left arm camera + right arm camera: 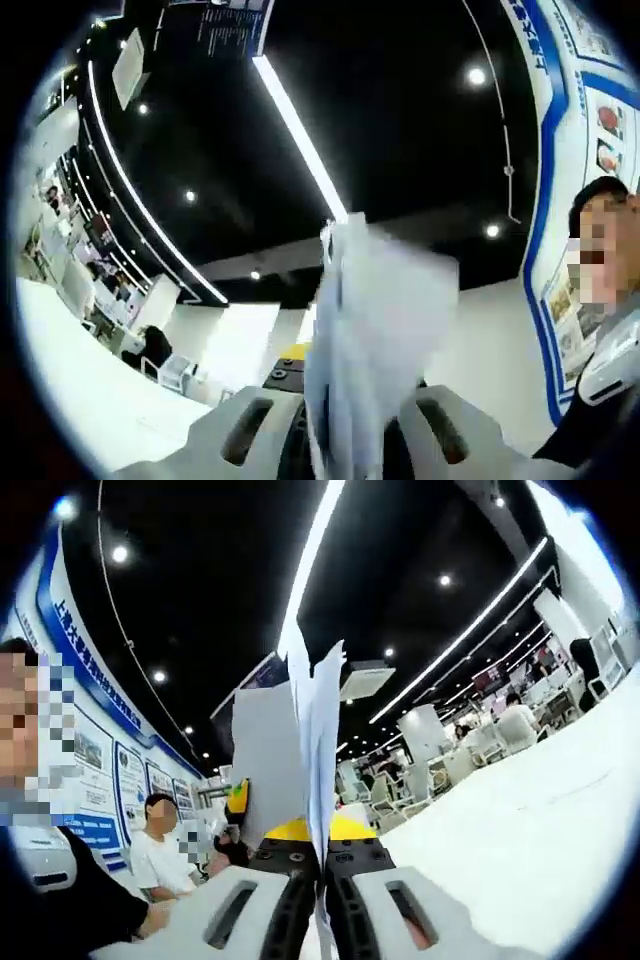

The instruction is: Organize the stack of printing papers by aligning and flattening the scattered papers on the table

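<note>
Both claws, left claw (345,440) and right claw (322,910), each clench thin white printing paper sheets (375,330) (305,750) raised at frame centre toward the dark ceiling, so aligning and flattening on the worktop seem unfinished.

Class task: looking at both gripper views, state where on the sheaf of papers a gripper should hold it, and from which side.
Grip the papers at the bottom edge, from below: the sheets stand upright and fan loose on top. The right gripper is clamped there, as is the left gripper.
</note>
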The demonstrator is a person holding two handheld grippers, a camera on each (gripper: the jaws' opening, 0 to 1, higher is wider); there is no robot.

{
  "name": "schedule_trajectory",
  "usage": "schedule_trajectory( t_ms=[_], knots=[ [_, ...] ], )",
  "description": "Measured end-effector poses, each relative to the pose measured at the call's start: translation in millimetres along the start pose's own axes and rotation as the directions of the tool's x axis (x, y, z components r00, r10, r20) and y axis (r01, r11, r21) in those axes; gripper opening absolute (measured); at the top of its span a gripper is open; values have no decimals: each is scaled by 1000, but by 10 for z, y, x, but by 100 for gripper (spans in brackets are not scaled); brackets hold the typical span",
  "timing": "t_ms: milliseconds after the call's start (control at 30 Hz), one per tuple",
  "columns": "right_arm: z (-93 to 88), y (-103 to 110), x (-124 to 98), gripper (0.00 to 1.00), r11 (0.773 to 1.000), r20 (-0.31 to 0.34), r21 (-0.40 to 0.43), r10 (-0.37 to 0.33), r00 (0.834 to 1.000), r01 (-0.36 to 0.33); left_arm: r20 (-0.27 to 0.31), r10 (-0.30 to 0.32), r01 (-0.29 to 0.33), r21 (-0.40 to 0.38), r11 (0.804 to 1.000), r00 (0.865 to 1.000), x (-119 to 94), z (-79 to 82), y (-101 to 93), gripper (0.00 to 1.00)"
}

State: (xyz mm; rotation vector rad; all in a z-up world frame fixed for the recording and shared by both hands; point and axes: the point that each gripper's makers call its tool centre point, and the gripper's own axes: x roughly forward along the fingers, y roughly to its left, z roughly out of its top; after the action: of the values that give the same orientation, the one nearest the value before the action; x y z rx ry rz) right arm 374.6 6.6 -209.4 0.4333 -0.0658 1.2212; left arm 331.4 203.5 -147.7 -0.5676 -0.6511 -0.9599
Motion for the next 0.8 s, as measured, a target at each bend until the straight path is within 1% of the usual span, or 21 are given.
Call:
schedule_trajectory(
  t_ms=[67, 100, 133, 167, 200, 233, 267, 300, 367, 400, 467, 500, 533, 567, 600, 633, 667, 700, 800],
  knots=[
    [22, -14, -64, 0, 1000, -29, -10, 4, 1000, -5, -55, -18, 16, -27, 1000, 998, -65, 18, 14, 14],
    [39, -20, -87, 0, 1000, -34, -19, 1, 999, -2, -96, -25, 23, -30, 999, 995, -86, -10, 22, 14],
    [47, -24, -97, 0, 1000, -38, -29, -1, 999, 0, -141, -24, 22, -19, 1000, 990, -105, -54, 39, 14],
    [39, -17, -109, 0, 999, -51, -46, -7, 999, 5, -188, -21, 24, 17, 1000, 982, -122, -117, 53, 13],
    [27, -43, -120, 0, 996, -68, -81, -29, 997, 24, -235, -17, 31, 54, 998, 972, -139, -189, 52, 13],
    [14, -53, -122, 0, 993, -78, -110, -51, 996, 42, -278, -12, 37, 88, 995, 961, -158, -265, 56, 12],
    [0, -69, -121, 0, 990, -86, -130, -71, 994, 59, -326, 4, 38, 122, 992, 945, -186, -361, 77, 11],
    [-14, -103, -125, 0, 986, -95, -147, -93, 991, 78, -372, 36, 29, 166, 986, 928, -224, -467, 126, 10],
    [-73, -176, -127, 0, 972, -120, -200, -148, 982, 122, -409, 94, -2, 220, 975, 908, -285, -591, 235, 10],
    [-99, -209, -130, 0, 967, -128, -214, -172, 977, 142, -423, 118, -15, 237, 971, 898, -330, -637, 315, 10],
    [-161, -269, -136, 0, 952, -143, -252, -213, 967, 172, -455, 153, -33, 259, 965, 877, -409, -745, 406, 11],
    [-181, -325, -146, 0, 943, -142, -270, -241, 960, 197, -478, 179, -46, 277, 960, 860, -461, -819, 463, 11],
    [-209, -351, -150, 0, 938, -148, -279, -255, 956, 207, -505, 197, -41, 303, 952, 840, -517, -896, 506, 11],
    [-257, -364, -153, 0, 932, -158, -293, -267, 951, 213, -528, 202, -23, 326, 945, 825, -560, -976, 519, 11],
    [-297, -377, -148, 0, 929, -161, -299, -275, 948, 218, -543, 211, -17, 339, 941, 813, -597, -1039, 535, 11],
    [-328, -389, -149, 0, 929, -163, -298, -276, 947, 219, -544, 209, -12, 342, 940, 813, -614, -1080, 534, 10],
    [-358, -405, -155, 0, 930, -168, -293, -276, 946, 220, -540, 206, -15, 337, 941, 816, -630, -1104, 532, 10],
    [-387, -410, -169, 0, 933, -167, -281, -276, 946, 223, -530, 200, -42, 294, 955, 824, -647, -1116, 533, 9],
    [-449, -408, -184, 0, 936, -164, -271, -276, 947, 226, -527, 207, -53, 293, 955, 824, -710, -1163, 545, 9]
  ],
)
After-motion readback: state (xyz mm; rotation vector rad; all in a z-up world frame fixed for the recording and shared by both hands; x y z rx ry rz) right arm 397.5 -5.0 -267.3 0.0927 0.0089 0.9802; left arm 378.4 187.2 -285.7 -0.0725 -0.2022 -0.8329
